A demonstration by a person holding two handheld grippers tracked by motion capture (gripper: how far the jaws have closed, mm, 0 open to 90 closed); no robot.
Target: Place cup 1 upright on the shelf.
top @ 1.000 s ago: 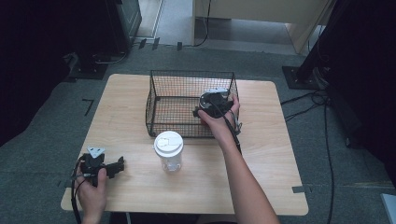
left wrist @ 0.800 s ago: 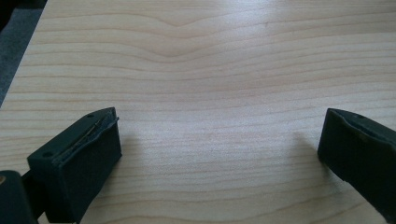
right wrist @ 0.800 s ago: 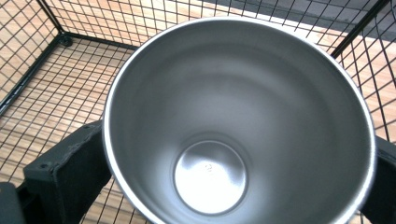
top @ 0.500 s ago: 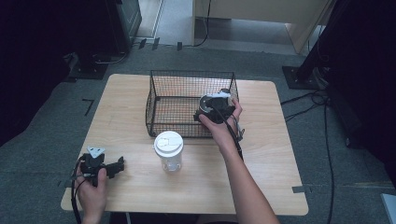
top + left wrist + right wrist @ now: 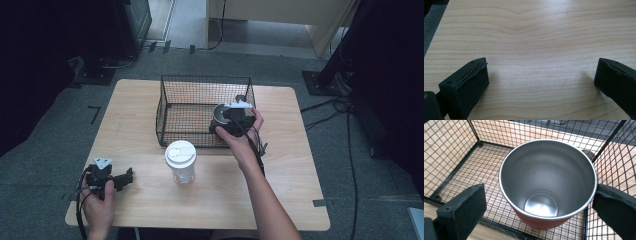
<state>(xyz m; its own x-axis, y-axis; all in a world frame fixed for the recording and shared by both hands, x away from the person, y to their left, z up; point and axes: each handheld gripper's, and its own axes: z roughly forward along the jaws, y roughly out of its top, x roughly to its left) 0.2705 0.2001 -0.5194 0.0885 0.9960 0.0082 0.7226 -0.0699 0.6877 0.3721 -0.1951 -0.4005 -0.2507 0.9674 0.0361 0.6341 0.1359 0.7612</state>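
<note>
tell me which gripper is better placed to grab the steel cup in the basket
Right. The right gripper is at the black wire basket, its open jaws either side of the red-walled steel cup. The left gripper rests open on the wooden table, far off.

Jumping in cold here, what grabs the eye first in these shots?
The steel-lined cup standing upright and empty in the wire basket, with the right gripper open around it. In front of the basket stands a white-lidded cup, and the left gripper rests open near the table's front left corner.
</note>
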